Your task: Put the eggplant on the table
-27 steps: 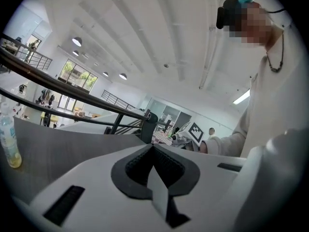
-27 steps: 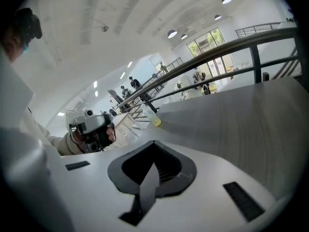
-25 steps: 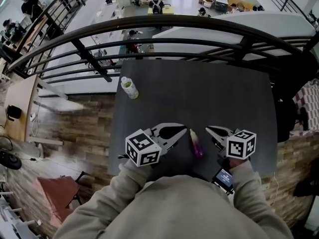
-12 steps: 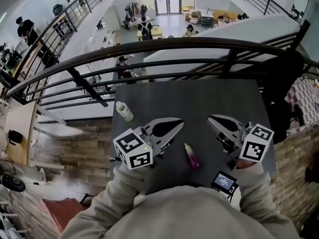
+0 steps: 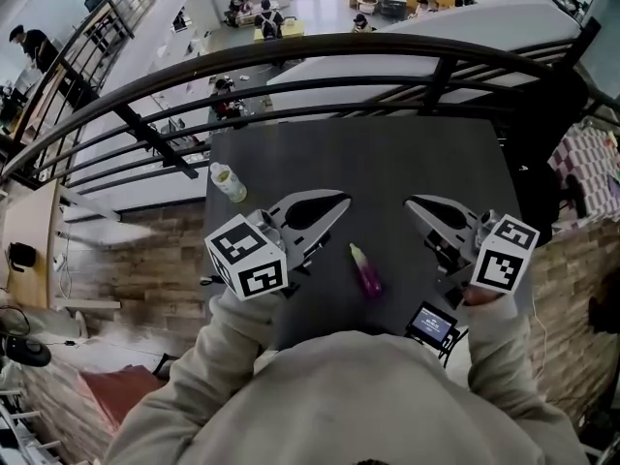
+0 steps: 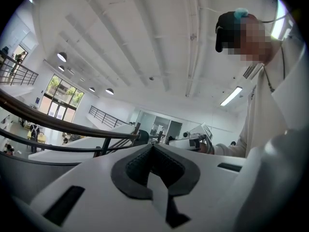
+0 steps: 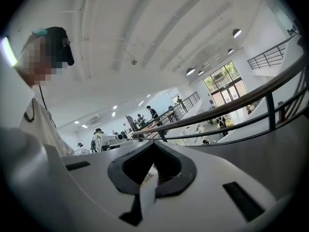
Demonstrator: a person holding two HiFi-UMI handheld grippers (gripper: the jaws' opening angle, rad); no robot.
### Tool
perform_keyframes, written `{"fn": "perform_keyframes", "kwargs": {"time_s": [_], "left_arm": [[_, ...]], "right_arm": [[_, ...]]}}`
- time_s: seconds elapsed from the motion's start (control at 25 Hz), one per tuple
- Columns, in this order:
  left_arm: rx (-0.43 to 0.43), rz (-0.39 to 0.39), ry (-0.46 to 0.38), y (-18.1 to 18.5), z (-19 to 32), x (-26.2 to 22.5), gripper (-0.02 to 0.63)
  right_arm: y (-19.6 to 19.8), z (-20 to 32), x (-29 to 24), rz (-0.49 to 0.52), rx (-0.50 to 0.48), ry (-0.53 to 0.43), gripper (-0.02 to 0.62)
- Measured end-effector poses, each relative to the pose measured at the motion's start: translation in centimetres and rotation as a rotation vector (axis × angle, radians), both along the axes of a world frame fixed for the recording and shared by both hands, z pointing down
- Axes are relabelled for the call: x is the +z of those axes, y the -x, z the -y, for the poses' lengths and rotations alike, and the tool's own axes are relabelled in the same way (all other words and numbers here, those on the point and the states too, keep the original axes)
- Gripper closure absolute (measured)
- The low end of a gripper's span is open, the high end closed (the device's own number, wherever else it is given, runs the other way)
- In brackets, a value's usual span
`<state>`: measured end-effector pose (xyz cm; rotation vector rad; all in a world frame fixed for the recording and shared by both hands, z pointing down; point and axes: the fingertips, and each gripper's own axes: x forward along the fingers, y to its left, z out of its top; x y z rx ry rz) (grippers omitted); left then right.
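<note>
Eggplant (image 5: pixel 366 269) lies on the dark table (image 5: pixel 387 163), between the two tools and touching neither. Left tool (image 5: pixel 334 203) and right tool (image 5: pixel 415 204) both hover above the table, jaws pressed together on nothing

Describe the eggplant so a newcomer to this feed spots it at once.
Start at the dark table by the black railing. Near its near edge, between the left gripper and the right gripper, lies the eggplant, touched by neither. It is small and purple with a pale tip, unlike the pale bottle at the table's left edge.
</note>
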<state>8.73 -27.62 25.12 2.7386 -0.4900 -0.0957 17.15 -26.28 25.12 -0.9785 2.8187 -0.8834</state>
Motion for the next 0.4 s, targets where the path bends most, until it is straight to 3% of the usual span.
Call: {"fn": "perform_keyframes", "kwargs": {"time_s": [0.4], "left_arm": [[0.002, 0.001, 0.002, -0.25, -0.77, 0.17, 0.604]], "right_arm": [[0.43, -0.49, 0.35, -0.009, -0.017, 0.004, 0.582]]}}
